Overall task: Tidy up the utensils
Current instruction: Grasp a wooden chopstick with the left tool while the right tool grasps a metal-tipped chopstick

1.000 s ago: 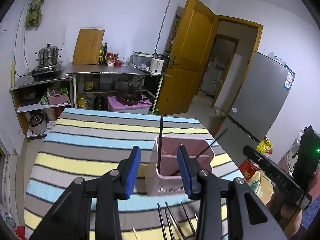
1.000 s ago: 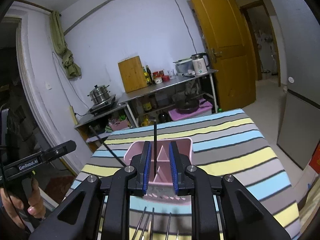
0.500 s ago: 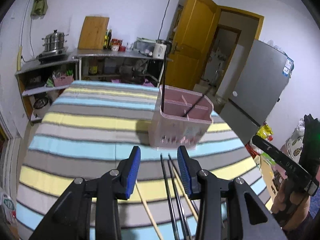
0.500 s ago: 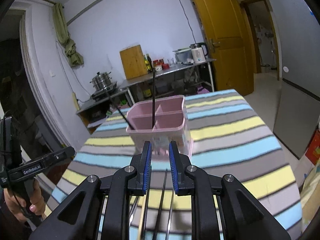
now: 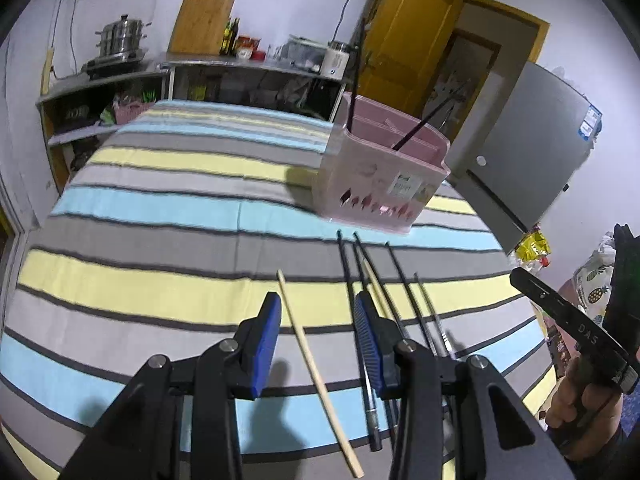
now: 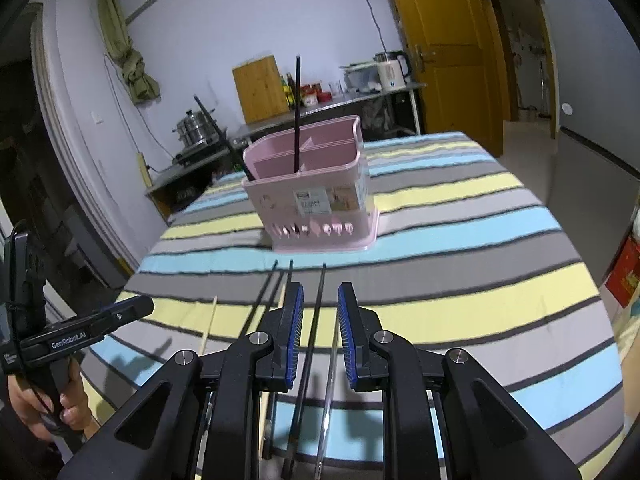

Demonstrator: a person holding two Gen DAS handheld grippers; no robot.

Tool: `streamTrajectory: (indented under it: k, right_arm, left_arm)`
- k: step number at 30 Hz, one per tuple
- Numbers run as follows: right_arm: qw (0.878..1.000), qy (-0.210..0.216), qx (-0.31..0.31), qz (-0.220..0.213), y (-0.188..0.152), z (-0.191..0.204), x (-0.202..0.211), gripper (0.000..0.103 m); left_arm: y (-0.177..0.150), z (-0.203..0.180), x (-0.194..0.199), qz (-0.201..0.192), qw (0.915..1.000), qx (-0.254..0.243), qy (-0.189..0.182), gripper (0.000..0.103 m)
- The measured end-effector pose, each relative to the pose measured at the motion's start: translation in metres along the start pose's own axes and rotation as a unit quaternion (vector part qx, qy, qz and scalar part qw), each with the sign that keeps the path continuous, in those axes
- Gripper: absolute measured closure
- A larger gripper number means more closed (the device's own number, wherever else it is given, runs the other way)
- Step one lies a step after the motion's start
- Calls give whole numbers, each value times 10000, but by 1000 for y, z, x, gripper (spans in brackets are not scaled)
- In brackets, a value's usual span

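Table under blue, yellow, grey striped cloth (image 6: 460, 216); pink plastic utensil caddy (image 6: 316, 204) at 12 o'clock; black and wooden chopsticks (image 6: 316, 320) at 6.

Left claw (image 5: 316, 336) open, right claw (image 6: 319, 334) open, both empty

White walls (image 6: 256, 12), yellow door (image 6: 444, 52)

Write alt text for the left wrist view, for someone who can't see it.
An open left gripper hovers over a wooden chopstick lying on a striped tablecloth, beside several black chopsticks. Beyond them stands a pink holder with two black chopsticks upright in it. At the right edge, a hand holds the right gripper.
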State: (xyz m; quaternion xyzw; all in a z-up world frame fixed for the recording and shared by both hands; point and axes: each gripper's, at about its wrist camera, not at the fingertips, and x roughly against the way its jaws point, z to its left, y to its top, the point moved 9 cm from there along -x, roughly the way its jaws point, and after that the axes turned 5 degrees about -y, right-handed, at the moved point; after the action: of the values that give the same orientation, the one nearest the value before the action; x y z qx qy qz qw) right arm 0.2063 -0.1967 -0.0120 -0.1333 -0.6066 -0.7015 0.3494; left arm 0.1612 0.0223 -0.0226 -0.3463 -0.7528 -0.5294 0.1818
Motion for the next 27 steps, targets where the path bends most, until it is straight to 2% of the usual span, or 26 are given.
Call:
streamTrajectory:
  k: [11,19,24,27]
  right_arm:
    - [9985,-115,27,538,-27,-2,-36,85]
    - [9957,-215,124,888,-35,1,-66,85]
    - [9939,-327,209,1034,-36,0,-84,85]
    - [9926,-391,227,1130,-36,-1,-92,85]
  left_arm:
    - [-16,21,-37,469,9985,273,98,64]
    - [-20,28,-67,795,9960,360,204,69]
    - [-16,26,-75,815,9960,273,249,70]
    - [-14,28,-79,837,9957,214,328,75]
